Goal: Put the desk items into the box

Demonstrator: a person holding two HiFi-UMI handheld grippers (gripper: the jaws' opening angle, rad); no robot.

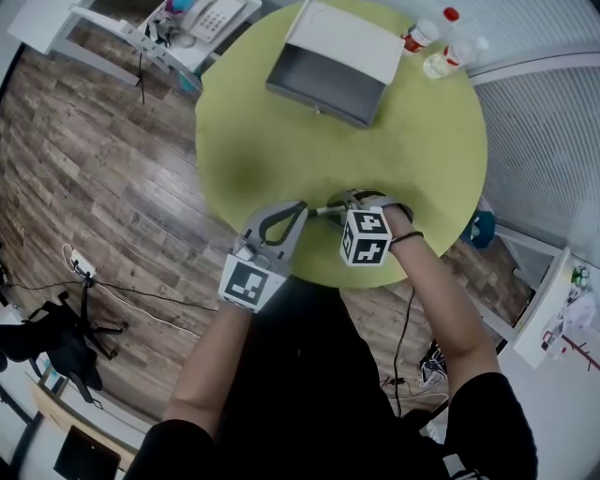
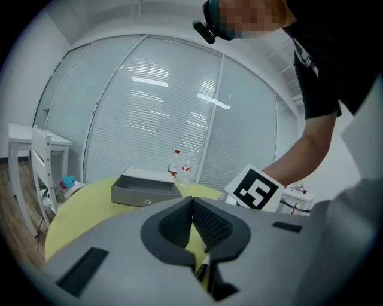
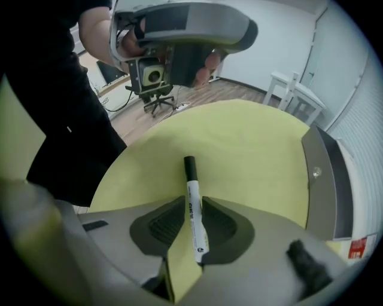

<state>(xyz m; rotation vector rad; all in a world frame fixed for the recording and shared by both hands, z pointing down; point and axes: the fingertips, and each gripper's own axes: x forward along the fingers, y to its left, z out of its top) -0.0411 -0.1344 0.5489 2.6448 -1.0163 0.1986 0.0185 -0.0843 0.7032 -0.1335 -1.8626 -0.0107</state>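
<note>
A white marker with a black cap (image 3: 192, 206) lies between the jaws of my right gripper (image 3: 194, 209), which is shut on its barrel. The cap end sticks out over the round yellow-green table (image 3: 239, 143). In the head view the marker (image 1: 322, 210) points left from the right gripper (image 1: 345, 202) at the table's near edge. My left gripper (image 1: 302, 208) is right beside it with its jaws closed tip to tip (image 2: 192, 202) and nothing clamped between them. The open grey box (image 1: 323, 86) stands at the far side of the table, also in the left gripper view (image 2: 143, 192).
Two small bottles (image 1: 439, 45) stand behind the box, to its right. A white side desk with a telephone (image 1: 212, 17) is beyond the table on the left. An office chair (image 3: 157, 98) stands on the wood floor.
</note>
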